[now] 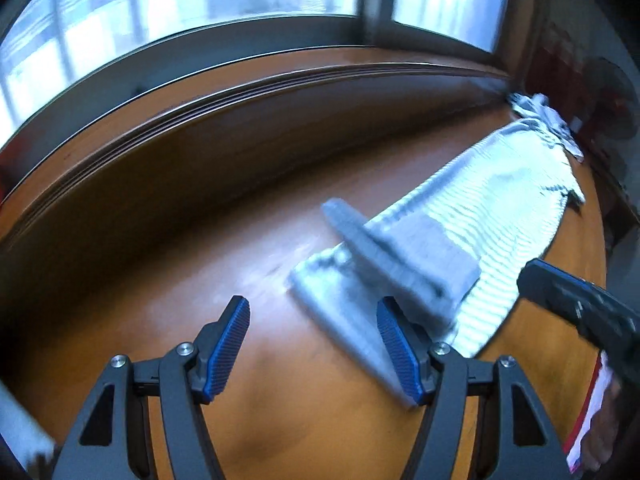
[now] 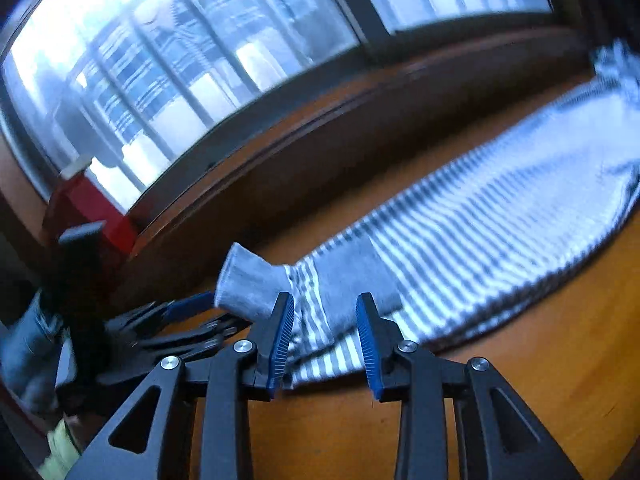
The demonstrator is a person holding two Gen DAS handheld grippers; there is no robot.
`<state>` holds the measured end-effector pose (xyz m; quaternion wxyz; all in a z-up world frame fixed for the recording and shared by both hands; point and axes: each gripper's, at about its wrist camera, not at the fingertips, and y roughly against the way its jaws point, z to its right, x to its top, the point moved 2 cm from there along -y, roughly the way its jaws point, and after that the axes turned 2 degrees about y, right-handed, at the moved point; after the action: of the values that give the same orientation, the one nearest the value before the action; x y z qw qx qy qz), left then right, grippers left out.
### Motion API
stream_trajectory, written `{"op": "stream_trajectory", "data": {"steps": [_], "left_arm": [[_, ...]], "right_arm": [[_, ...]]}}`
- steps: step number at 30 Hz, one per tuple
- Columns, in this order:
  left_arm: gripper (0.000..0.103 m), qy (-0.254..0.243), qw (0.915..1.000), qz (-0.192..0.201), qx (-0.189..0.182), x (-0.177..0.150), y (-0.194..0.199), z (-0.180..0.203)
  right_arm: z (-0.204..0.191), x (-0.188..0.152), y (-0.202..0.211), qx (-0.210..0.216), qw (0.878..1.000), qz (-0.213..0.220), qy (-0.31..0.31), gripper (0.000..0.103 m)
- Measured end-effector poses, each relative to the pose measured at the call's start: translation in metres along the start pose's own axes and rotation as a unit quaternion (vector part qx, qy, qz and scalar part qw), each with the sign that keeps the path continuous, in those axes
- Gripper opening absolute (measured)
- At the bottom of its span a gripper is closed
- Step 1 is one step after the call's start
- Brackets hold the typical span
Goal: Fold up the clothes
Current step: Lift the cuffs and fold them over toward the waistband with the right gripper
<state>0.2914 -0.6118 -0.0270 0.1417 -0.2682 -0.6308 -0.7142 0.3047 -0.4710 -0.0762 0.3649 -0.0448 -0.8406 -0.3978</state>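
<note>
Striped knit shirt (image 2: 480,216) looks soft and limp; we'd pinch its grey cuff (image 2: 248,284). Both grippers (image 1: 316,344) (image 2: 325,344) stand apart, empty.

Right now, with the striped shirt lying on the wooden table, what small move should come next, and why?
Probably bring the right gripper down onto the grey cuff and grip it. Both grippers look empty and open, the left gripper over bare wooden table. The striped shirt lies long and narrow, its sleeve doubled onto the body, so the next fold likely starts from this near end.
</note>
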Motion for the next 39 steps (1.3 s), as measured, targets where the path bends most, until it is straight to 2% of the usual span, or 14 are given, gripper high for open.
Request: {"op": "stream_trajectory", "data": {"steps": [4,8,12,15,19,22,28,30,32,36,38,39], "left_arm": [[0.064,-0.047,0.9985,-0.014,-0.024,0.009,-0.011,0.033],[0.064,-0.085,0.9960,-0.013,-0.021,0.012,-0.016,0.047],[0.064,-0.089,0.9960,-0.001,-0.003,0.015,-0.013,0.030],[0.064,-0.096,0.9949,-0.025,0.019,0.010,-0.029,0.023],[0.064,-0.112,0.9933,-0.024,0.016,0.003,-0.030,0.033],[0.064,-0.114,0.9929,-0.036,-0.004,-0.004,-0.026,0.043],[0.064,-0.123,0.9863,-0.073,-0.083,-0.048,-0.003,0.073],[0.064,-0.133,0.9839,-0.075,-0.093,-0.064,0.007,0.085],[0.064,-0.141,0.9822,-0.076,-0.098,-0.075,0.014,0.093],[0.064,-0.150,0.9837,-0.063,-0.078,-0.059,0.015,0.103],[0.064,-0.148,0.9847,-0.055,-0.074,-0.062,0.021,0.097],[0.064,-0.144,0.9855,-0.051,-0.074,-0.067,0.024,0.084]], "right_arm": [[0.003,0.003,-0.005,-0.019,1.000,0.002,0.001,0.033],[0.009,0.001,-0.010,-0.041,0.999,-0.012,-0.011,0.035],[0.000,0.001,-0.018,-0.049,0.998,-0.017,0.023,0.036],[-0.015,0.002,-0.040,-0.050,0.996,-0.034,0.059,0.036],[-0.011,-0.005,-0.057,-0.056,0.994,-0.071,0.061,0.036],[-0.004,-0.012,-0.058,-0.054,0.992,-0.096,0.055,0.036],[0.012,-0.043,-0.024,-0.045,0.990,-0.121,0.060,0.036],[0.013,-0.055,-0.013,-0.049,0.988,-0.128,0.070,0.036],[0.012,-0.065,-0.001,-0.059,0.987,-0.128,0.074,0.036],[-0.006,-0.074,0.027,-0.079,0.986,-0.082,0.119,0.037],[-0.021,-0.078,0.038,-0.078,0.983,-0.063,0.153,0.040],[-0.031,-0.081,0.038,-0.071,0.980,-0.063,0.174,0.046]]}}
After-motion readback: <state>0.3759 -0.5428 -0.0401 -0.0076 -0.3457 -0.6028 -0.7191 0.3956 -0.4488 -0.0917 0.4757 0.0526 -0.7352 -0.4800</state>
